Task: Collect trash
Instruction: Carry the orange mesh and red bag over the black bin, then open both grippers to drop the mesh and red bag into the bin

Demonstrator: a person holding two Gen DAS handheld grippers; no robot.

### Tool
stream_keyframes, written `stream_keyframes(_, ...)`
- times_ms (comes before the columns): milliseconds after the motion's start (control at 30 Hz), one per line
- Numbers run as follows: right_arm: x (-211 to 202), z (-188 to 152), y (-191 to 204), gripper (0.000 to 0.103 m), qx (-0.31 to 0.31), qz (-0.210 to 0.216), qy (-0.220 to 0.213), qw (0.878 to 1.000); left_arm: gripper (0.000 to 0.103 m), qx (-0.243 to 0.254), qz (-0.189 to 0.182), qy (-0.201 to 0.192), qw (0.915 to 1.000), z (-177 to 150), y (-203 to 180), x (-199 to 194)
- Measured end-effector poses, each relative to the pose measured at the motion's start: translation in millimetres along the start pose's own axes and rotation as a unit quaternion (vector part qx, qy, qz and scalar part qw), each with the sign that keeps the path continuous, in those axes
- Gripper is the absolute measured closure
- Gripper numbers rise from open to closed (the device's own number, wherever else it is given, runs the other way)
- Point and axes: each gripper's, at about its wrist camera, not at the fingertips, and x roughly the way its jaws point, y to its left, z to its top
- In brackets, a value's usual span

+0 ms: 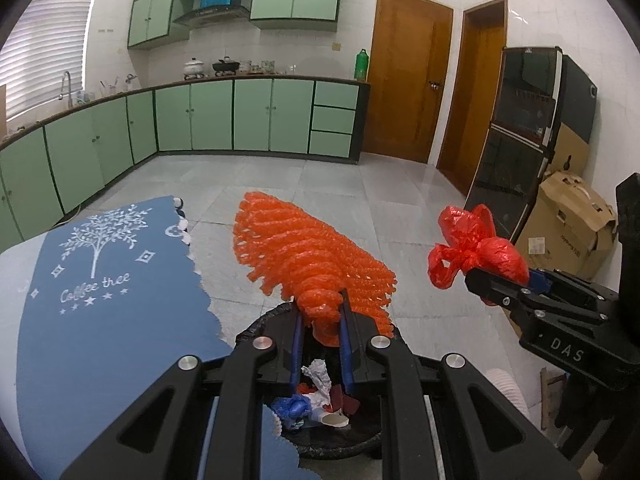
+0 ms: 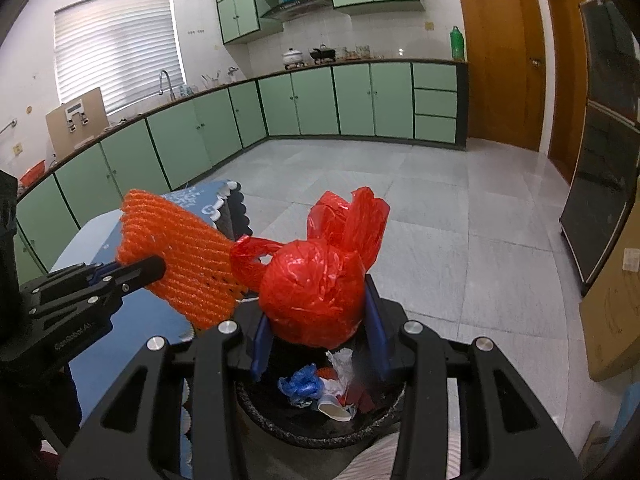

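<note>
The left tongs (image 1: 320,320) are clamped on the narrow end of an orange foam net (image 1: 304,252), the ribbed sleeve fanning out away from the blue pads and hanging in the air. The right tongs (image 2: 320,320) are closed around a knotted red plastic bag (image 2: 316,288), a rounded bundle with its tied ears sticking up; the pads press its two sides.

Directly below both pairs of tongs stands the trash bin (image 2: 384,412), lined with a black bag, its mouth open. Inside lie crumpled white paper (image 2: 340,364), a blue plastic wad (image 2: 300,386), a paper cup on its side and some red scraps, so it is already partly filled. Just to the left of the bin is the counter (image 1: 12,280), covered by a blue cloth (image 1: 108,320) printed with a white tree, scalloped at its edge. Farther off are the tiled floor, green cabinets and wooden doors.

Both pieces of trash seem to be picked up and carried over the bin, so the step in hand looks like the drop. The next move calls for opening each pair of tongs while the load is over the bin mouth. The net reaches out toward the far rim and is light, so it may need lowering first or it could catch on the edge or drift to the floor.
</note>
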Motion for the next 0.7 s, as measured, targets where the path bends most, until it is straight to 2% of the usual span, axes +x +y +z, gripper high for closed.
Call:
stream_keyframes(333,39,-1,-6,0.064,0.007,0.002,0.030,1.000,0.087,0.003,0.005,0.030,0.9995,-5,-2,41)
stream_keyframes(400,46,0,-6,0.061,0.006,0.001,0.036,0.999,0.085,0.002,0.005,0.035,0.9994,-6,-2,47)
stream_keyframes(467,51,2,-5,0.060,0.005,0.000,0.041,0.999,0.080,-0.001,0.006,0.041,0.9991,-7,0,53)
stream_keyframes(567,59,5,-7,0.053,0.005,-0.004,0.047,0.999,0.071,-0.006,0.005,0.050,0.9987,-6,2,62)
stream_keyframes(700,68,6,-10,0.043,0.004,-0.007,0.051,0.999,0.068,-0.011,0.009,0.054,0.9985,-7,8,68)
